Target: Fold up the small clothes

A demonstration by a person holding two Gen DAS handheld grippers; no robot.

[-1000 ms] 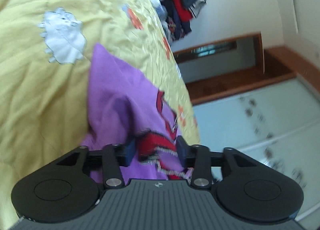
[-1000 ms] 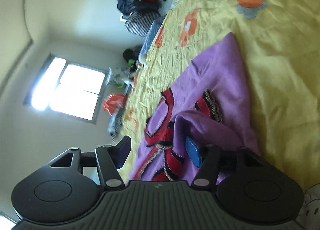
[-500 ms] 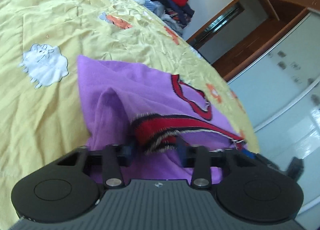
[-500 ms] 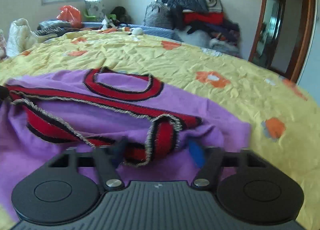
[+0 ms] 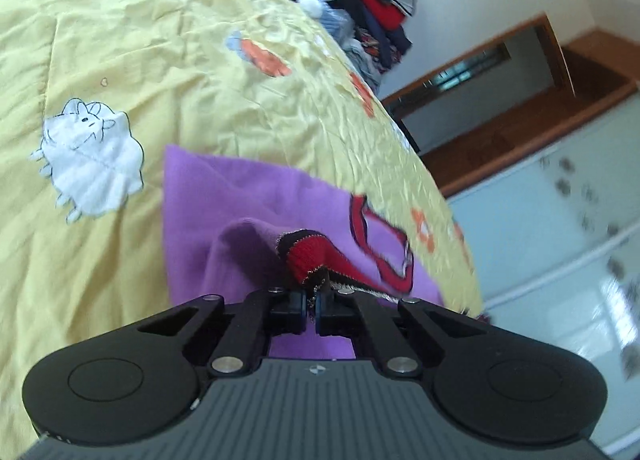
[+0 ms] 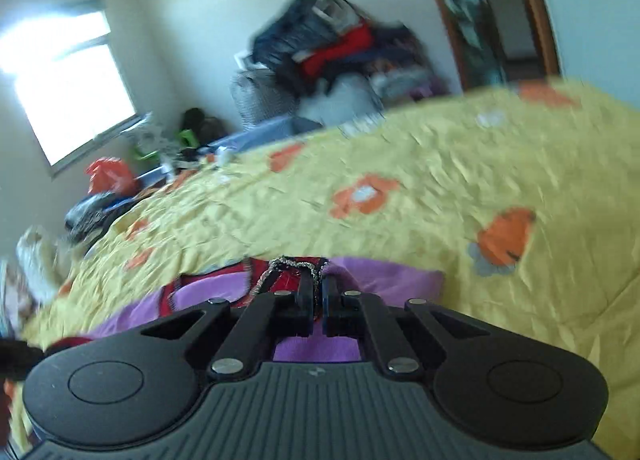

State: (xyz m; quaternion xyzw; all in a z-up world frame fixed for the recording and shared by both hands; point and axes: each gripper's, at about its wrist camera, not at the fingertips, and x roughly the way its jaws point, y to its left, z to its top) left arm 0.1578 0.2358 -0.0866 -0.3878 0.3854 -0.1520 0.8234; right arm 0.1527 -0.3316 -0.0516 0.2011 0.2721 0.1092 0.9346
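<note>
Lying across the yellow bedspread (image 5: 168, 72) is a purple garment (image 5: 248, 204) with red trim, and both grippers are clamping it by that trim. Starting at the left, the bedspread is showing a white sheep patch (image 5: 92, 164), with the garment's flat part just right of it. The left gripper (image 5: 311, 310), its jaws having just been closing, is pinching a raised fold of the red, black-edged trim (image 5: 310, 256), so the cloth is peaking up from the bed there. Further right, the right gripper (image 6: 316, 302) (its view is blurred) is likewise clenched on a bunched piece of red trim with a speckled edge (image 6: 292, 266), its jaws having just closed on it. A heap of dark clothes (image 6: 332, 48) is sitting against the far wall.
</note>
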